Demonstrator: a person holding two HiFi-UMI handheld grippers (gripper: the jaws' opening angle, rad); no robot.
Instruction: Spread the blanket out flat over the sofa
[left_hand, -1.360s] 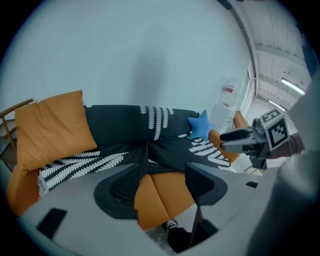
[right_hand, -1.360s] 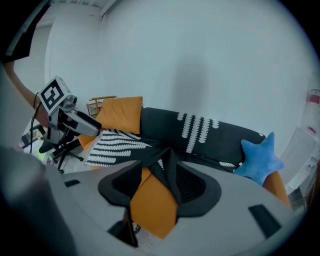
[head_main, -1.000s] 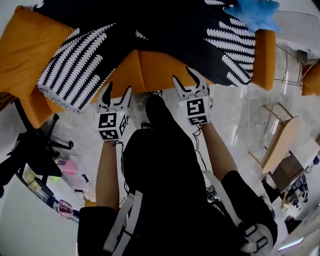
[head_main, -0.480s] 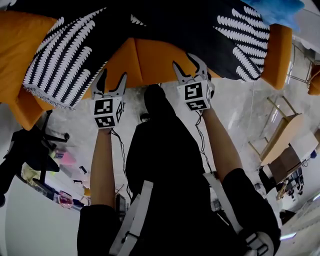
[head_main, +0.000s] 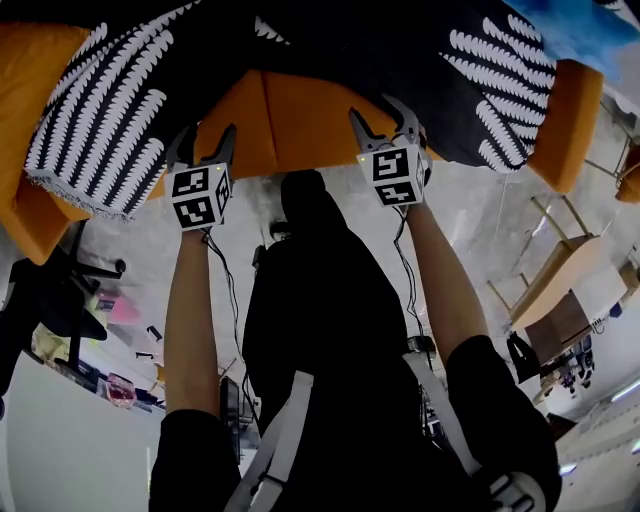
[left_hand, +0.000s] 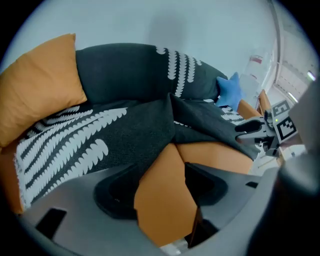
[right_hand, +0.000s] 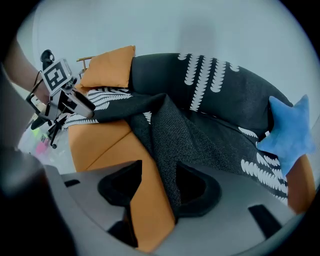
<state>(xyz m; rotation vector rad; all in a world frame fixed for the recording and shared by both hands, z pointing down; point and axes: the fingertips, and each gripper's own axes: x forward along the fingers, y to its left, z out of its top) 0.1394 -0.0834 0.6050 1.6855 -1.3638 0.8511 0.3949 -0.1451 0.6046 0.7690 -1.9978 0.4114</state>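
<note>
Head view: left tool (head_main: 205, 142) and right tool (head_main: 379, 116) poised spread and empty before the orange fabric sofa (head_main: 300, 112), likely for catching the bunched dark-grey, white-leaf-patterned blanket (head_main: 350, 40) and pulling it flat.

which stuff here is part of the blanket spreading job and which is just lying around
Job in hand: blanket; sofa; left hand-held gripper and right hand-held gripper, both open and holding nothing.

Just lying about: blue star cushion; orange cushion; black office chair.
</note>
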